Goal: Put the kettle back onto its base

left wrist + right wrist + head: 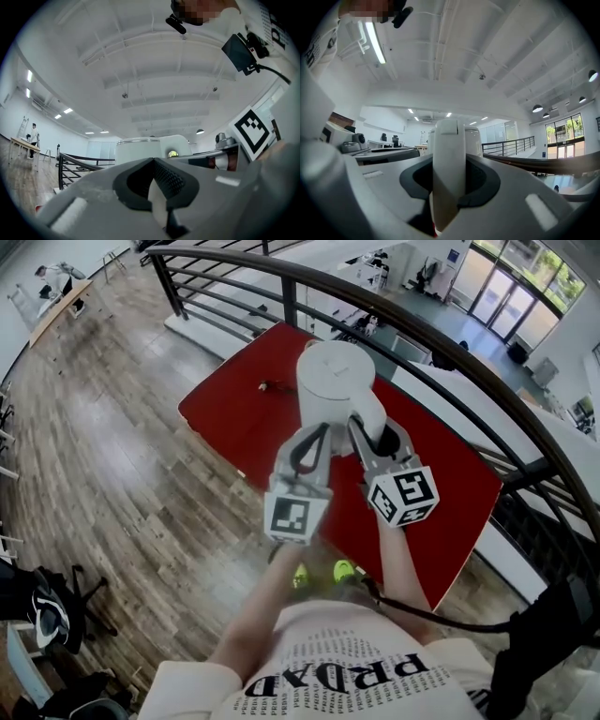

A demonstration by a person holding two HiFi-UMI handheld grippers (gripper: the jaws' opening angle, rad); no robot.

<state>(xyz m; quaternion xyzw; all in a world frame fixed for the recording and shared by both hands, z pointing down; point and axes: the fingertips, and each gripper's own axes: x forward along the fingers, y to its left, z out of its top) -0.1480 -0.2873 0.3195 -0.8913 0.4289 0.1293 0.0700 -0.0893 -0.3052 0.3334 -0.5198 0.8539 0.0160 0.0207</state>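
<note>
**Surroundings.** A red table [234, 432] is set on a wooden floor [112, 474], directly in front of the person. A dark curved railing [422, 334] runs behind the table and down its right side, close to the table's far edge. One small dark object [267, 385] lies on the table top to the left of the kettle; it is too small to be identified. A black office chair [52, 606] stands well apart at the lower left.

**Task item.** The white kettle [336, 381] is held in front of the person by both grippers. In the head view it is seen over the far part of the red table, just short of the railing. Its lid is on.

**Right gripper.** The right gripper [372, 434] is clamped on the kettle's handle [449, 154]. In the right gripper view the handle stands upright between the two dark pads, which are held partly apart by its width.

**Left gripper.** The left gripper [314, 430] is placed just beside the right one, against the near side of the kettle. Its jaws are drawn close together on a narrow white piece [157, 206] that appears to belong to the kettle; which part it is cannot be told
</note>
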